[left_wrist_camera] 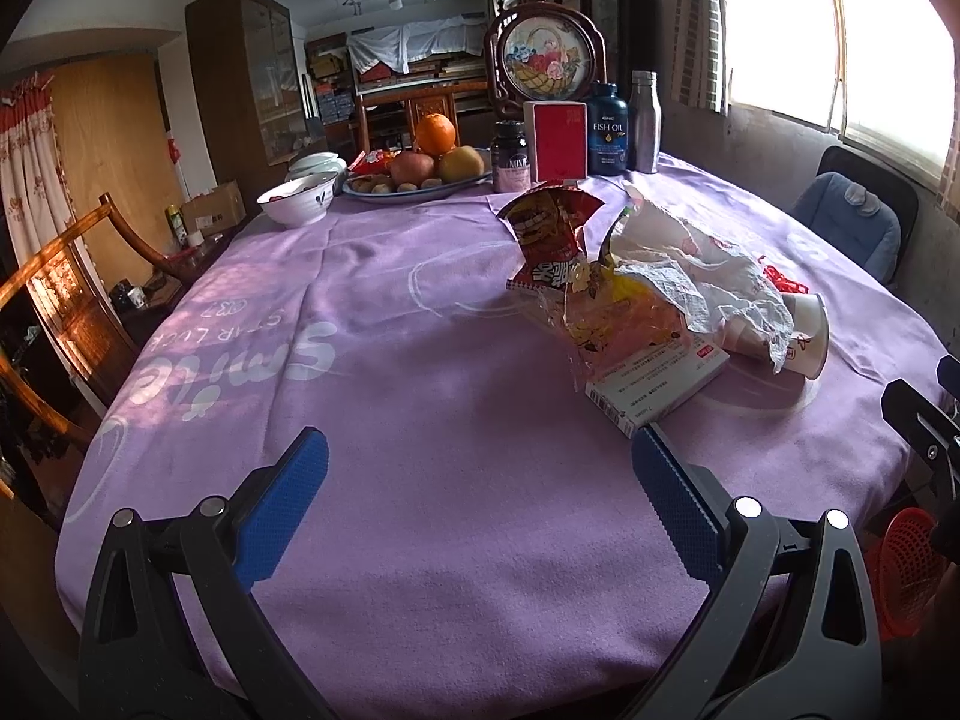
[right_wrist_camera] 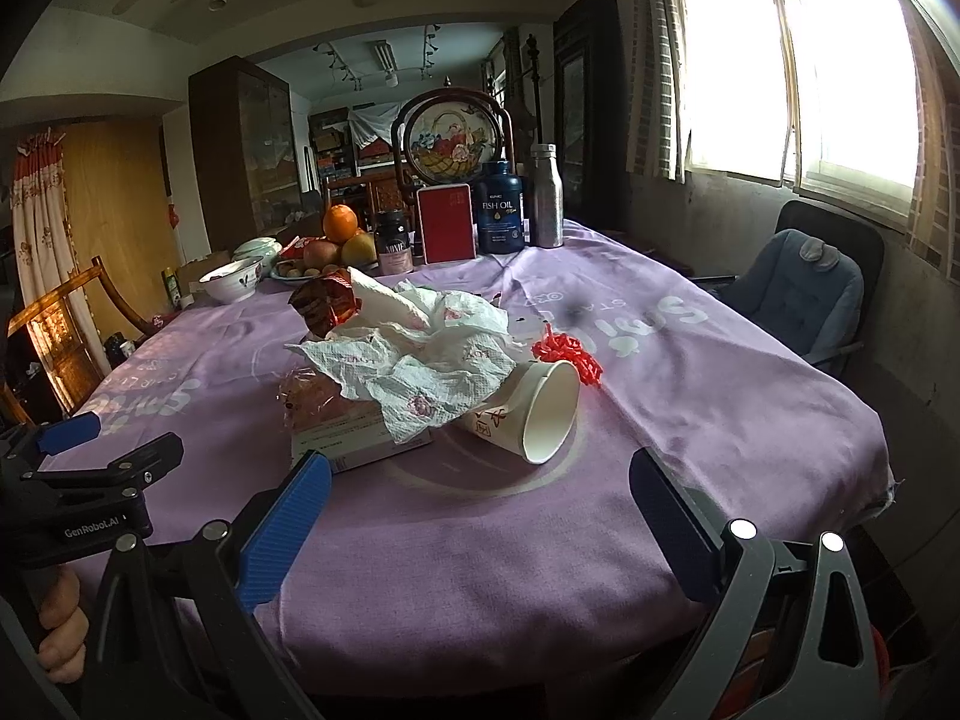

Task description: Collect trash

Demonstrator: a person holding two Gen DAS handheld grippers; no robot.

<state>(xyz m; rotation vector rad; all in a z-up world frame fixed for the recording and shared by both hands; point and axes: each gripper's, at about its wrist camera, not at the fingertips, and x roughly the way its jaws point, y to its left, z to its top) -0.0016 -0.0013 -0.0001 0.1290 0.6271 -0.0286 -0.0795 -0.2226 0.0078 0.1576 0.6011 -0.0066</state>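
A pile of trash lies on the purple tablecloth (left_wrist_camera: pixel 372 420): a red snack wrapper (left_wrist_camera: pixel 555 228), crumpled white tissue (left_wrist_camera: pixel 702 270), a clear yellow wrapper (left_wrist_camera: pixel 612 324), a flat white box (left_wrist_camera: pixel 660 378), a tipped paper cup (left_wrist_camera: pixel 807 333) and a red scrap (left_wrist_camera: pixel 783 282). My left gripper (left_wrist_camera: pixel 480 468) is open and empty, just short of the box. In the right wrist view my right gripper (right_wrist_camera: pixel 480 486) is open and empty in front of the cup (right_wrist_camera: pixel 540 414), the tissue (right_wrist_camera: pixel 420 360), the box (right_wrist_camera: pixel 360 435), the red wrapper (right_wrist_camera: pixel 324 300) and the red scrap (right_wrist_camera: pixel 570 354).
At the table's far side stand a fruit plate (left_wrist_camera: pixel 420 180), a white bowl (left_wrist_camera: pixel 297 198), a red box (left_wrist_camera: pixel 558 141), a fish oil bottle (left_wrist_camera: pixel 607 129), a dark jar (left_wrist_camera: pixel 510 156), a metal bottle (left_wrist_camera: pixel 645 123) and a framed picture (left_wrist_camera: pixel 543 60). A red basket (left_wrist_camera: pixel 906 570) sits below right. Chairs flank the table.
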